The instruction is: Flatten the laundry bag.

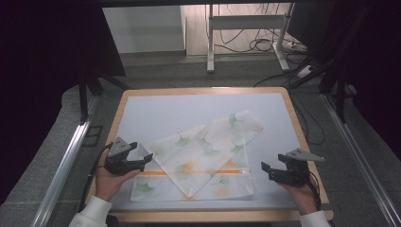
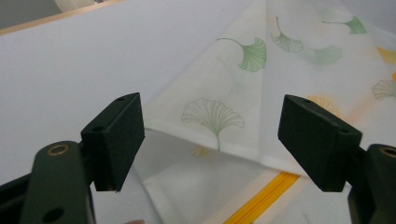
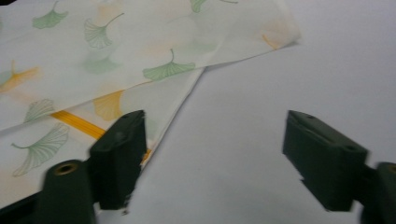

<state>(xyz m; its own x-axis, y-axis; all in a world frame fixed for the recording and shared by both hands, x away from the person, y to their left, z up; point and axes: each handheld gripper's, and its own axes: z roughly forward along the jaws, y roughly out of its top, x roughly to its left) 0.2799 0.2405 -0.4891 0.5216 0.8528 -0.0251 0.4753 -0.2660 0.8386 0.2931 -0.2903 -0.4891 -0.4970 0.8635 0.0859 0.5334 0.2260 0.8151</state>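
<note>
**A:** How far along does the folding look?

**B:** Partway, I'd judge. The cloth (image 1: 198, 158) — thin, pale, printed with green and orange ginkgo leaves — lies on the white mat (image 1: 156, 111) toward the near edge of the table (image 1: 120, 106). One part has already been turned over on the diagonal, so a long slanted flap lies across a lower layer with an orange stripe (image 1: 161, 173). The near strip and the flap's far end are not yet squared up, so more folds seem to be left.

**A:** Start at the left, then. What is that gripper doing?

**B:** The left gripper (image 1: 141, 157) sits at the cloth's left end, jaws spread wide. In the left gripper view the folded corner (image 2: 205, 140) lies between and beyond the jaws, but neither pad presses on it — nothing is held.

**A:** And on the right?

**B:** The right gripper (image 1: 265, 169) rests just beside the cloth's right edge, also wide open and empty. In the right gripper view its left jaw overlaps the edge of the lower layer (image 3: 173, 112); whether it touches, I cannot tell.
</note>
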